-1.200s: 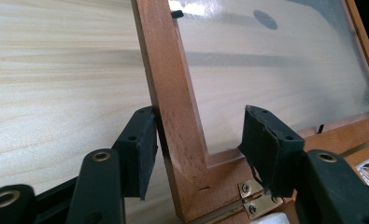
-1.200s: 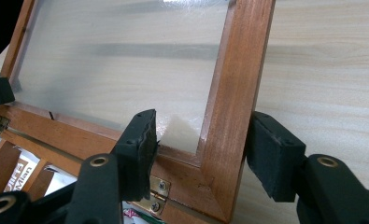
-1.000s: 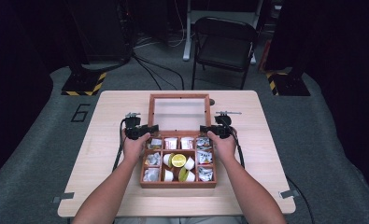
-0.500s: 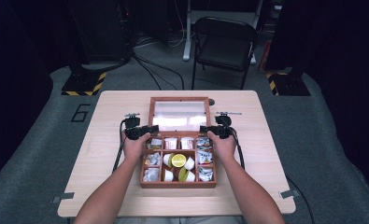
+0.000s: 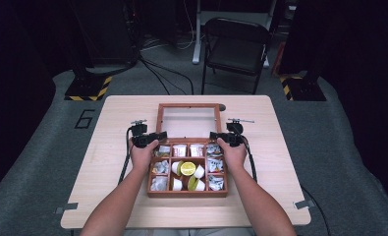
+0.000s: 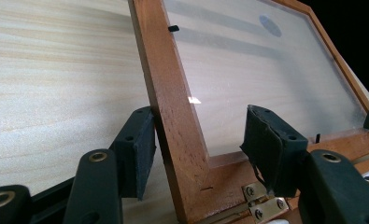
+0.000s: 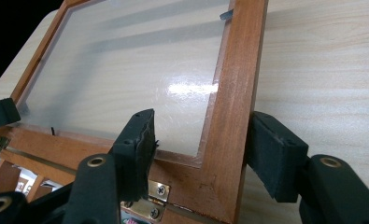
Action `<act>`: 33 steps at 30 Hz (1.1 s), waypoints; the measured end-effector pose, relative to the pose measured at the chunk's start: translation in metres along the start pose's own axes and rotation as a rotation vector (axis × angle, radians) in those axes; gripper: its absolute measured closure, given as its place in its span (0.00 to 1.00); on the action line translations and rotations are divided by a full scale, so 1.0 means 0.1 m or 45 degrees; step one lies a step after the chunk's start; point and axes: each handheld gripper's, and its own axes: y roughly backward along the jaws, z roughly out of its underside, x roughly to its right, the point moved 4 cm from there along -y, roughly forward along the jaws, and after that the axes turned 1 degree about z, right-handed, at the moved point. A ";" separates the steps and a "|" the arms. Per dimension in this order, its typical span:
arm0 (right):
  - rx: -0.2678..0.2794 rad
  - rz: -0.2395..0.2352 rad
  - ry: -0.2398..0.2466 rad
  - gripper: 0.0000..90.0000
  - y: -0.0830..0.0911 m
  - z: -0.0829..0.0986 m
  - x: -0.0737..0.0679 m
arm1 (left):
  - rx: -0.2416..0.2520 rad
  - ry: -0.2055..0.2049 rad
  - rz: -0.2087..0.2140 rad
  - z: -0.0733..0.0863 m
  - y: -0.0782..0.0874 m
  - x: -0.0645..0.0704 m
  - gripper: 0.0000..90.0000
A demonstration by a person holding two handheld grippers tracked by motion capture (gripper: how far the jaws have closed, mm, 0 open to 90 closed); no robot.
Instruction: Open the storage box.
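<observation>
— On the floor left of the table (image 5: 113, 123) a "6" (image 5: 85, 118) is marked. Anything readable on the box (image 5: 187, 169)?

— No; the packets are too small to read. The box sits at the table's middle, near the person's edge, its long axis running away from them. Its lid (image 5: 188, 121) is swung open away from the person on brass hinges (image 7: 147, 198); the pane is clear.

— And the hands?

— Both forearms come in from the bottom, angling inward. The left hand (image 5: 143, 155) and right hand (image 5: 233, 153) rest at the box's far corners.

— Grippers?

— The left gripper (image 6: 198, 149) straddles the lid's left side rail, jaws apart: one pad (image 6: 142, 154) touches the wood, the other stands off over the pane. The right gripper (image 7: 201, 149) straddles the right rail, jaws likewise spread, not clamped.
</observation>
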 end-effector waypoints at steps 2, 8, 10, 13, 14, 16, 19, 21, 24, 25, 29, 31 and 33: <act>0.013 0.006 -0.015 0.47 0.00 0.01 0.00 | 0.009 0.004 -0.001 0.01 0.00 0.00 0.49; 0.043 0.020 -0.037 0.48 -0.01 0.03 -0.01 | 0.044 0.016 -0.010 0.03 -0.02 0.00 0.49; 0.048 0.025 -0.043 0.48 -0.01 0.03 -0.01 | 0.036 0.010 -0.009 0.03 -0.01 0.00 0.49; 0.052 0.033 -0.033 0.48 -0.01 0.03 -0.02 | 0.039 0.001 -0.015 0.03 -0.01 0.01 0.49; 0.054 0.035 -0.030 0.48 0.00 0.03 -0.02 | 0.039 0.001 -0.015 0.03 -0.01 0.01 0.49; 0.054 0.034 -0.031 0.48 0.00 0.03 -0.02 | 0.037 0.001 -0.016 0.03 -0.01 0.01 0.49; 0.045 0.026 -0.048 0.48 -0.01 0.03 0.00 | 0.038 0.041 -0.007 0.03 -0.02 0.00 0.49; 0.040 0.023 -0.057 0.48 -0.01 0.04 0.00 | 0.037 0.044 -0.004 0.04 -0.02 0.00 0.49; 0.034 0.017 -0.066 0.48 -0.02 0.04 0.00 | 0.028 0.055 0.002 0.03 -0.03 -0.01 0.49; 0.025 0.015 -0.084 0.48 -0.02 0.04 0.01 | 0.015 0.071 0.011 0.03 -0.04 -0.02 0.49; 0.010 0.010 -0.111 0.48 -0.03 0.04 0.02 | 0.005 0.087 0.016 0.02 -0.05 -0.03 0.49; 0.010 0.011 -0.110 0.48 -0.03 0.04 0.02 | 0.007 0.101 0.014 0.02 -0.05 -0.03 0.49; 0.005 0.004 -0.114 0.48 -0.03 0.04 0.03 | -0.006 0.118 0.023 0.03 -0.05 -0.03 0.49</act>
